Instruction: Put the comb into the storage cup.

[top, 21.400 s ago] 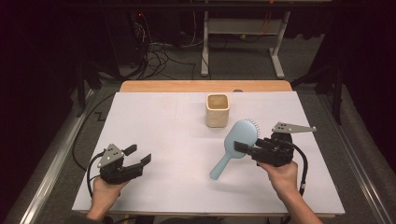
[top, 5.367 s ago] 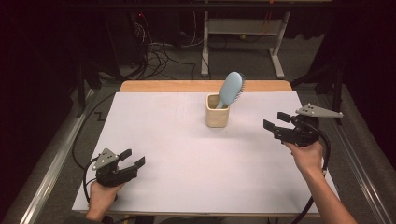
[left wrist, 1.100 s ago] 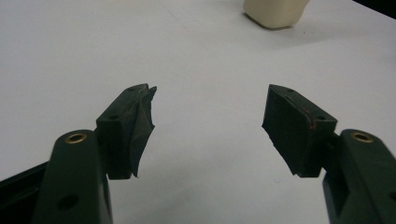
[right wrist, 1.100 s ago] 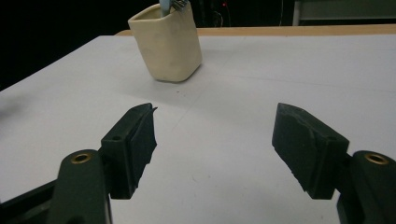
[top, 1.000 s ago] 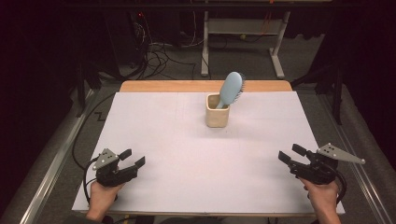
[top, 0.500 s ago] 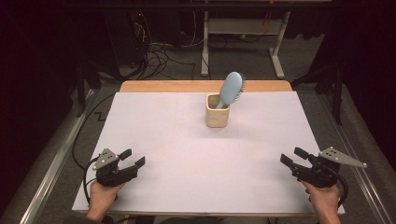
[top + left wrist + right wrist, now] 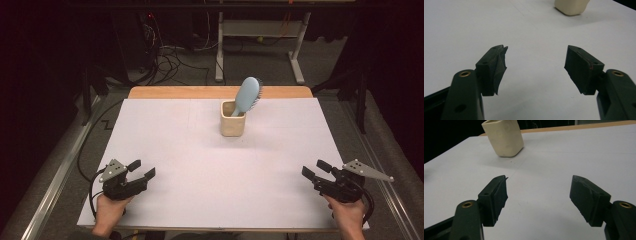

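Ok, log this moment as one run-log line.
hairbrush: handle down in cup, leaning right | left gripper: open, holding nothing, near left table edge | right gripper: open, holding nothing, near right edge

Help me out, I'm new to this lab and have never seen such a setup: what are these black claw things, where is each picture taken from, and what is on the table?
A person sits at a table covered in white and holds a hand tool in each hand. Each tool is a two-jaw gripper: the left gripper and the right gripper.

The high view looks down from above the person's side. The other two pictures come from small cameras riding on the grippers, looking out along their black jaws.

On the table stands a cream cup with a light blue hairbrush in it, handle down, leaning right. The cup also shows ahead in both gripper views.

Nothing is held: both grippers are open and empty, near the table's front corners.
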Demonstrator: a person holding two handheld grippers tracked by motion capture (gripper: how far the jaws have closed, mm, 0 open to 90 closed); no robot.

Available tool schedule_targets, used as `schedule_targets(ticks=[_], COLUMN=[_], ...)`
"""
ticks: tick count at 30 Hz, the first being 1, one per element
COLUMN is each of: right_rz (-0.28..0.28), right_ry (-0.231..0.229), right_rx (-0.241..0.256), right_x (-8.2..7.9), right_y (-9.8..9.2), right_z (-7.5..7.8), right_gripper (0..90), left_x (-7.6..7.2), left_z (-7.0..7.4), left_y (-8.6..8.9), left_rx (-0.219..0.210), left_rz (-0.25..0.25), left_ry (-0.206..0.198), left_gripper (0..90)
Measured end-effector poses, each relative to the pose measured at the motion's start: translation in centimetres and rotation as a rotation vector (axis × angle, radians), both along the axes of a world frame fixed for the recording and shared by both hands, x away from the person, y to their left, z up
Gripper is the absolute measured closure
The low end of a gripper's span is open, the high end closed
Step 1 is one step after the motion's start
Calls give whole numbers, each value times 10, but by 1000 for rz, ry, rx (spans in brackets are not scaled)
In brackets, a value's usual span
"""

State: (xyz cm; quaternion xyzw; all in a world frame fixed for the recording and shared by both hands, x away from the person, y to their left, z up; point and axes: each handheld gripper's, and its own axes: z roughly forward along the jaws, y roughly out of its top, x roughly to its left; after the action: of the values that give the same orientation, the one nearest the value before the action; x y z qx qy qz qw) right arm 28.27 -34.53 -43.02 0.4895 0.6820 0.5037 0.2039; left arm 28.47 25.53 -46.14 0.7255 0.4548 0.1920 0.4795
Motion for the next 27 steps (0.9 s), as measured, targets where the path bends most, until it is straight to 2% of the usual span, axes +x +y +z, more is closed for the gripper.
schedule_targets(ticks=[27], right_rz=[-16], right_ry=[36], right_rx=[-2], right_x=[-3], right_y=[-2], right_z=[-13], right_gripper=[307], left_x=[0], left_z=[0], left_y=[0], left_rx=[-1], left_rz=[3], left_ry=[2], left_gripper=[338])
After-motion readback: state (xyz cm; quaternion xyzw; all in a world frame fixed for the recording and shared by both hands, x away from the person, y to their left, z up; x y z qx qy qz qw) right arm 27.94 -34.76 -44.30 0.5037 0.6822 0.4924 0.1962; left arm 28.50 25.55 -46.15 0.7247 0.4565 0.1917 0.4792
